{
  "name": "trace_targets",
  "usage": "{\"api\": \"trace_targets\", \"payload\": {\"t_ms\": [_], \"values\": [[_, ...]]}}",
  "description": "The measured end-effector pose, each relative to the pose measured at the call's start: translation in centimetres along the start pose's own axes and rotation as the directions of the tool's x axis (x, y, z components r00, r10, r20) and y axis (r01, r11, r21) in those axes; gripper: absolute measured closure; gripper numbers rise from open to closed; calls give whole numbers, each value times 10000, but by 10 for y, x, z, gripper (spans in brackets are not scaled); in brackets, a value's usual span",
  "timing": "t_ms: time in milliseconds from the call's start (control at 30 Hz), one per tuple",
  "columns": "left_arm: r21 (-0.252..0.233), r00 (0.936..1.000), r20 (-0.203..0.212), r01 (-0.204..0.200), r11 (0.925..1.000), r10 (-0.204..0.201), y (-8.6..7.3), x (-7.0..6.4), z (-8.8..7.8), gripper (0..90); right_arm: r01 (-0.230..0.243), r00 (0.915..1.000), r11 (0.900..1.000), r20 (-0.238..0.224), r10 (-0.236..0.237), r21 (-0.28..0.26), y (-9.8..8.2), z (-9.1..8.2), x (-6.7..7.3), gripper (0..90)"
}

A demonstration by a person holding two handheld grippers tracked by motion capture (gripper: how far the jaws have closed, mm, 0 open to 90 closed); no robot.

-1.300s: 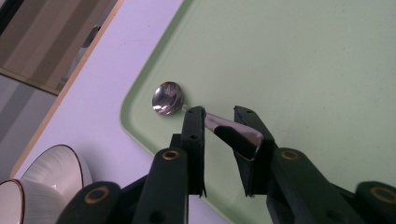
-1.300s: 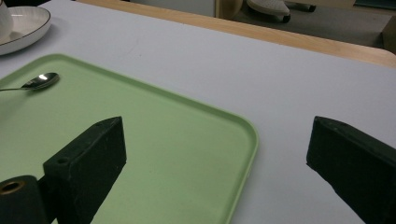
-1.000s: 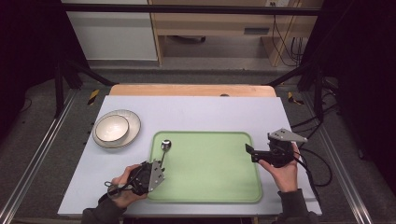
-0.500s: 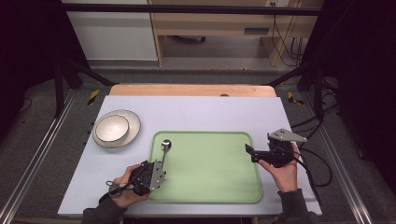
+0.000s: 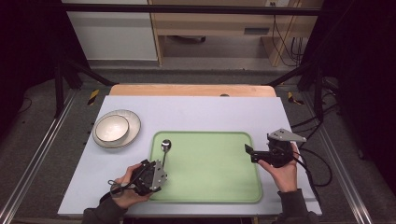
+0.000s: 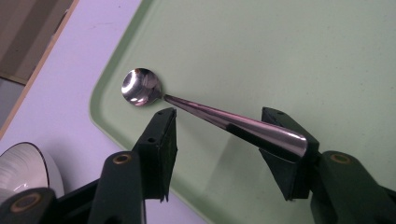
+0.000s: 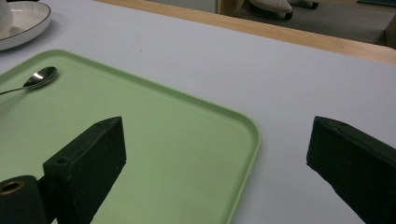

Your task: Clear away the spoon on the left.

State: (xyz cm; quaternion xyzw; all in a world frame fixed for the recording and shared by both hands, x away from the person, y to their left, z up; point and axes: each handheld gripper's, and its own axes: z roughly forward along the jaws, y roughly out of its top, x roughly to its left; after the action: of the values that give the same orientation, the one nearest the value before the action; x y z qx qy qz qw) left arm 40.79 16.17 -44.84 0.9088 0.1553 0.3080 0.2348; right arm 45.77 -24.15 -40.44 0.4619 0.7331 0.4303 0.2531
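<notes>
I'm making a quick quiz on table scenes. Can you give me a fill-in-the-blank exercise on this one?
1. The spoon lies on the ____ tray.
2. The bowl sits on a ____ left of the tray.
3. The left gripper has just been opening; the spoon's ____ lies between its jaws.
4. The right gripper has its jaws ____, nothing between them.

Missing words: green; plate; handle; open

The left gripper [image 6: 219,135] has just been opening its jaws; they are now standing apart around the spoon [image 6: 196,109], which is lying between them; its handle end is resting against the right-hand pad [image 6: 285,163] in the left gripper view, and the other pad [image 6: 163,144] is sitting clear of it; the bowl end is lying on the tray [image 6: 289,56].
</notes>
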Motion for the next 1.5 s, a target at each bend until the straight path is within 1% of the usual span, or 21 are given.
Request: {"api": "trace_targets", "payload": {"t_ms": [367, 667, 900, 1100, 1167, 1200, 1300, 1333, 1500], "values": [[239, 9999, 141, -29, 9997, 26, 0, 0, 3, 391, 9, 10000, 10000, -7, -9, 41, 0, 0, 0, 50], [495, 9998, 201, -35, 9988, 25, 0, 0, 6, 312, 5, 10000, 10000, -10, -5, 72, 0, 0, 0, 49], [543, 9997, 224, -37, 9985, 25, 0, 0, 6, 288, 16, 10000, 10000, -12, -16, 75, 0, 0, 0, 49], [643, 9989, 462, 67, 9979, -97, 0, 1, 8, 245, 0, 10000, 9999, -30, 0, 109, 0, 0, 0, 49], [651, 9988, 486, 46, 9979, -78, 0, 0, 8, 235, 5, 10000, 9999, -33, -5, 112, 0, 0, 0, 49], [732, 9986, 526, -46, 9973, 8, 0, 0, 8, 232, 5, 10000, 9999, -32, -5, 113, 0, 0, 0, 49], [735, 9984, 571, -4, 9973, -38, 0, 0, 8, 222, 2, 10000, 9999, -37, -1, 117, 0, 0, 0, 48], [678, 9982, 579, 88, 9977, -127, 0, -1, 9, 220, 3, 10000, 9999, -38, -2, 116, 0, 0, 1, 48], [724, 9978, 657, 48, 9974, -96, 1, -2, 9, 212, 3, 10000, 9999, -41, -3, 121, 0, 0, 1, 48]]}}
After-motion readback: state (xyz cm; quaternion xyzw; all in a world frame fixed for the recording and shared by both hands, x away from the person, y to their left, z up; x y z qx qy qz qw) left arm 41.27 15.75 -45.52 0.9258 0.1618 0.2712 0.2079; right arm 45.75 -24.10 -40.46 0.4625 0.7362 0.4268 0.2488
